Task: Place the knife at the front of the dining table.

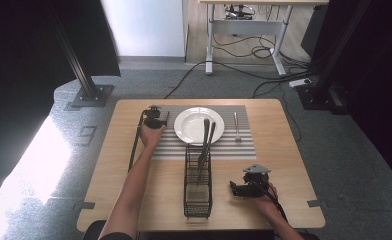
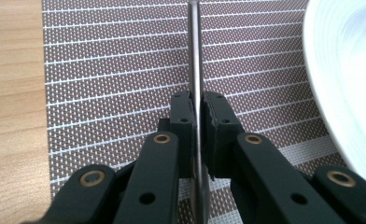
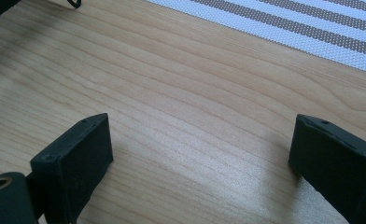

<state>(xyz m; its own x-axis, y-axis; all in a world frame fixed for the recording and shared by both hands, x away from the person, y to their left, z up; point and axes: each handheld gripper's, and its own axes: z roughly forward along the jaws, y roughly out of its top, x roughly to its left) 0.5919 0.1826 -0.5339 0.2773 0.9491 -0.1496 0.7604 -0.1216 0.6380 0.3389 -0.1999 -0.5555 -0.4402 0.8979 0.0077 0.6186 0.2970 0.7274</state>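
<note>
My left gripper (image 2: 198, 100) is shut on a thin metal piece of cutlery (image 2: 195, 46), seen edge-on and running away over the striped placemat (image 2: 116, 84). The white plate (image 2: 349, 70) lies just to its right. In the high view the left gripper (image 1: 154, 118) sits at the placemat's left end, beside the plate (image 1: 199, 125). My right gripper (image 3: 202, 135) stands open over bare wood with nothing between its fingers. In the high view the right gripper (image 1: 248, 186) is near the table's front right.
A black wire rack (image 1: 198, 185) stands at the front middle, with dark utensils (image 1: 205, 140) leaning from it over the plate's edge. A fork (image 1: 237, 125) lies on the placemat (image 1: 244, 145) right of the plate. The wooden table (image 1: 284, 150) has free room at both sides.
</note>
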